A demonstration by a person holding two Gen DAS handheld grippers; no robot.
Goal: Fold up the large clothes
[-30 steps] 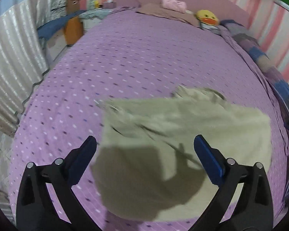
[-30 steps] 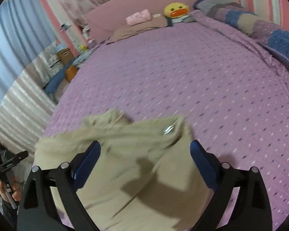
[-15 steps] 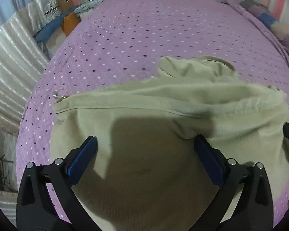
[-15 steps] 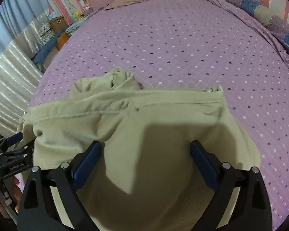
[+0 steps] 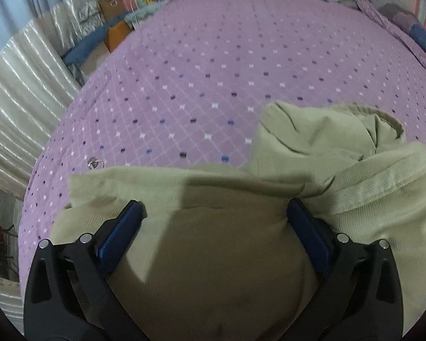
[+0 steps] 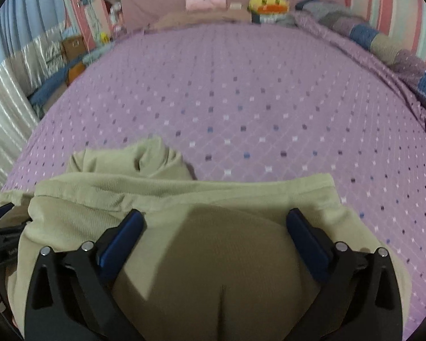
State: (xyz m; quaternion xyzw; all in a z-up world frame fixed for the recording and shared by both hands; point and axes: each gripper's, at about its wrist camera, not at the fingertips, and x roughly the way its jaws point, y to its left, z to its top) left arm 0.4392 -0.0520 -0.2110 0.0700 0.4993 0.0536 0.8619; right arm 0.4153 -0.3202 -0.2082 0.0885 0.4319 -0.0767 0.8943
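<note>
A khaki-green garment (image 5: 213, 255) lies partly folded on the purple dotted bedspread (image 5: 227, 71). A bunched part (image 5: 321, 133) sticks out at its far edge. My left gripper (image 5: 214, 213) is open, low over the garment's left portion, with cloth between its blue pads (image 5: 122, 227). My right gripper (image 6: 214, 221) is open, low over the garment (image 6: 207, 255), its blue pads (image 6: 306, 238) wide apart. The left gripper's tip (image 6: 0, 216) shows at the right wrist view's left edge, against the garment's side.
A small metal ring (image 5: 95, 163) lies on the bedspread beside the garment's left corner. A yellow duck plush (image 6: 267, 4) and a pink pillow (image 6: 206, 0) sit at the headboard. A patchwork blanket (image 6: 383, 42) runs along the right side. Boxes (image 5: 113, 5) and curtains stand left of the bed.
Both grippers have dropped lower and closer onto the garment, which now fills more of each view. Their jaws stay open.
</note>
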